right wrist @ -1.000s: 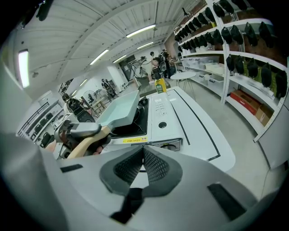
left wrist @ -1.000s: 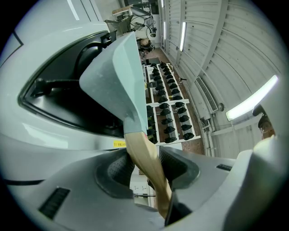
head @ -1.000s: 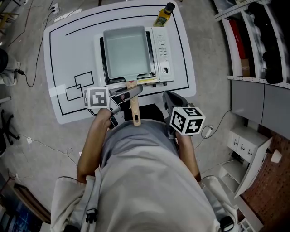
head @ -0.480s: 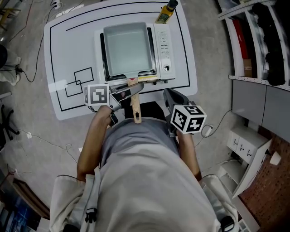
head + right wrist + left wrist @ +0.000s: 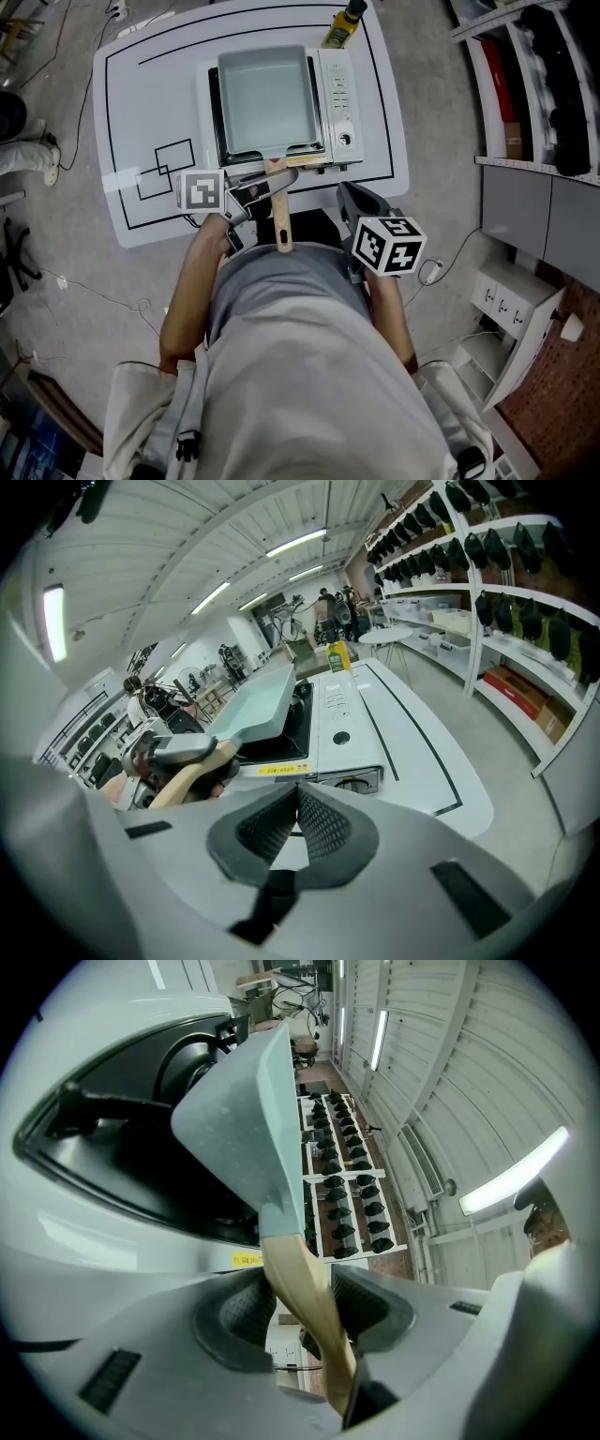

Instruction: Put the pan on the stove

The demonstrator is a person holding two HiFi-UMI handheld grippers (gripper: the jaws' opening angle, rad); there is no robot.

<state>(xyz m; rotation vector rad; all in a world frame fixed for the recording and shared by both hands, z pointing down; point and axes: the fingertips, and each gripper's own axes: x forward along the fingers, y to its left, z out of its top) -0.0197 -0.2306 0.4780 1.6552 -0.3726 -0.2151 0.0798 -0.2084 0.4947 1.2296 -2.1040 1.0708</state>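
Note:
A square pale-green pan (image 5: 264,98) rests on the white tabletop stove (image 5: 337,94). Its wooden handle (image 5: 280,225) sticks out over the table's near edge. My left gripper (image 5: 272,183) is shut on that handle close to the pan. In the left gripper view the handle (image 5: 300,1288) runs between both pads of the left gripper (image 5: 295,1312), and the pan (image 5: 244,1110) rises ahead over the stove (image 5: 112,1147). My right gripper (image 5: 352,202) hangs just right of the handle, shut and empty. From the right gripper (image 5: 295,822) I see the pan (image 5: 258,700), the stove (image 5: 342,724) and the left gripper (image 5: 178,752).
The stove stands on a white table (image 5: 141,94) marked with black lines. A yellow-labelled bottle (image 5: 339,30) stands at the stove's far right corner. Shelving (image 5: 534,84) lines the right side, and cables lie on the floor at the left.
Only the head view has shifted a little. The pan, the left gripper on its handle and the right gripper stay as they were.

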